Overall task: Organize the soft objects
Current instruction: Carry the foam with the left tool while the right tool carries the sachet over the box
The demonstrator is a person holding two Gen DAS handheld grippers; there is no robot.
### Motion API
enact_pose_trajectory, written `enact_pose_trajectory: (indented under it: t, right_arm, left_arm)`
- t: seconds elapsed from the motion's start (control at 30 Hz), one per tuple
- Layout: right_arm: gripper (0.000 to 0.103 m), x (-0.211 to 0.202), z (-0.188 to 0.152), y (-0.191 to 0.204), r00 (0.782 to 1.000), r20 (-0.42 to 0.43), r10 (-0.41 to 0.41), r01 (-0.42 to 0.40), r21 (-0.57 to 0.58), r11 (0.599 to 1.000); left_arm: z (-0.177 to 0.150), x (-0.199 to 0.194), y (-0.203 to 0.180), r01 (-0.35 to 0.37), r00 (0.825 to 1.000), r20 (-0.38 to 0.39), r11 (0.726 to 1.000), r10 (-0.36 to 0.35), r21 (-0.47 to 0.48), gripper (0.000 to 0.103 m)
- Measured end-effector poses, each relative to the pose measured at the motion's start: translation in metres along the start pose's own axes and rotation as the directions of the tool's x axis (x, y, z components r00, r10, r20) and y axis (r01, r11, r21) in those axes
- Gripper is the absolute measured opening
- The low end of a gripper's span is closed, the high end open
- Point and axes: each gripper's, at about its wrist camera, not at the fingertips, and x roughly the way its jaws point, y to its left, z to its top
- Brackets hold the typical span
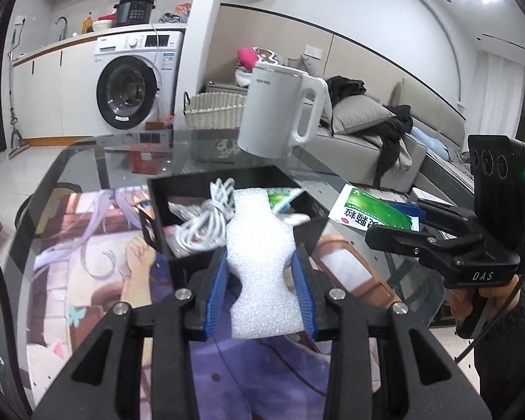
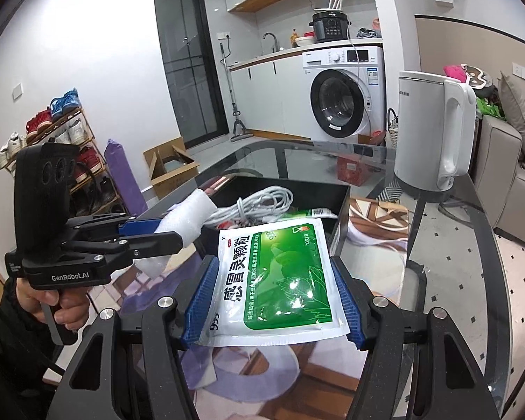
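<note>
My left gripper (image 1: pixel 259 259) is shut on a white foam piece (image 1: pixel 262 238), which is pinched into a waist between the blue pads and hangs at the near edge of a black box (image 1: pixel 210 174). In the box lie a coiled white cable (image 1: pixel 203 224) and a green packet (image 1: pixel 280 197). My right gripper (image 2: pixel 274 263) is shut on a green-and-white medicine sachet (image 2: pixel 280 280), held flat just short of the black box (image 2: pixel 297 183). From the right wrist view the left gripper (image 2: pixel 171 230) and its foam piece (image 2: pixel 189 214) are at the left, over the box's left edge.
A white kettle (image 1: pixel 276 112) stands on the glass table (image 1: pixel 98 161) behind the box, and shows as the kettle (image 2: pixel 427 122) at the far right. A printed mat lies under the glass. A wicker basket (image 1: pixel 213 112), a washing machine and a sofa lie beyond.
</note>
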Motion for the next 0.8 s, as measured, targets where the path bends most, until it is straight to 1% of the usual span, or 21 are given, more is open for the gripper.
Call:
enact_pose_trajectory:
  t: [0.17, 0.53, 0.63, 0.7, 0.8]
  right_arm:
    - [0.064, 0.016, 0.015, 0.005, 0.999, -0.008, -0.042, 0.042, 0.001, 0.999]
    - [0.064, 0.057, 0.039, 0.004, 0.993, -0.047, -0.107, 0.106, -0.038, 0.994]
    - [0.063, 0.071, 0.047, 0.001, 0.989, -0.069, -0.134, 0.13, -0.055, 0.99]
    - [0.063, 0.08, 0.052, -0.001, 0.983, -0.083, -0.166, 0.16, -0.076, 0.984]
    - [0.063, 0.096, 0.056, -0.002, 0.976, -0.111, -0.185, 0.174, -0.102, 0.979]
  left_arm:
    - [0.013, 0.002, 0.01, -0.022, 1.0, 0.011, 1.0, 0.022, -0.013, 0.035]
    - [0.034, 0.023, 0.025, -0.066, 0.998, 0.0, 0.998, 0.066, -0.015, 0.035]
    - [0.04, 0.031, 0.029, -0.075, 0.997, -0.008, 0.997, 0.075, -0.013, 0.035]
    - [0.044, 0.037, 0.032, -0.083, 0.996, -0.018, 0.996, 0.083, -0.017, 0.035]
    - [0.045, 0.047, 0.036, -0.098, 0.995, -0.032, 0.995, 0.097, -0.006, 0.035]
